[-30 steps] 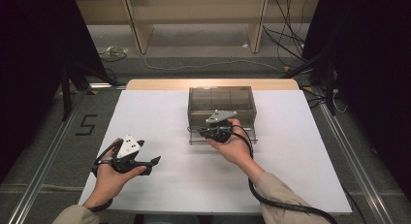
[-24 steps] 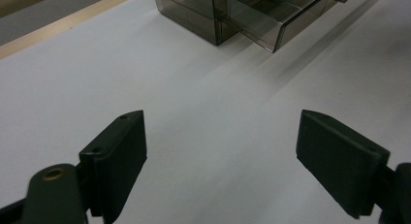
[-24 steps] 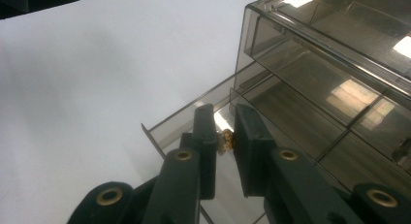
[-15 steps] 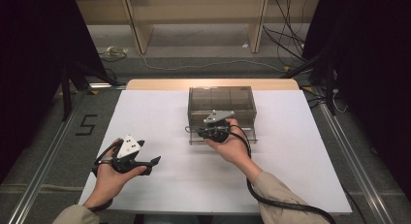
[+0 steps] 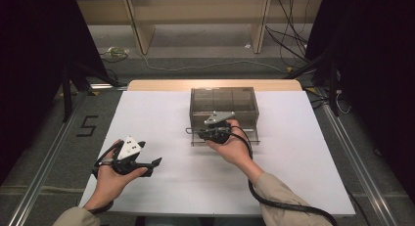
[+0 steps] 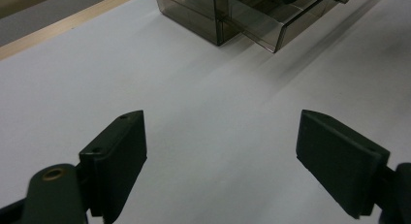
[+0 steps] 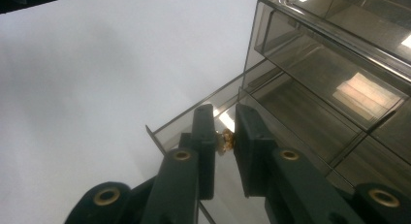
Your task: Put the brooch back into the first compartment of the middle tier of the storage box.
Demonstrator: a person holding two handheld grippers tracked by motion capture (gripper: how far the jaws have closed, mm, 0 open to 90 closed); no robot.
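Observation:
A smoky see-through drawer box stands on the white table. Its lowest drawer sticks out a little toward me. My right gripper is at the drawer's front left corner. In the right gripper view its jaws are nearly together, pressed on a small brass knob on the drawer front. My left gripper is held over the front left of the table, well apart from the box. Its jaws stand wide open with nothing between them. The box and the protruding drawer lie ahead of it.
The box shelves look bare apart from bright reflections. A wooden strip runs along the table's far edge. Metal rails flank the table, and cables lie on the floor beyond. White surface spreads around the left gripper.

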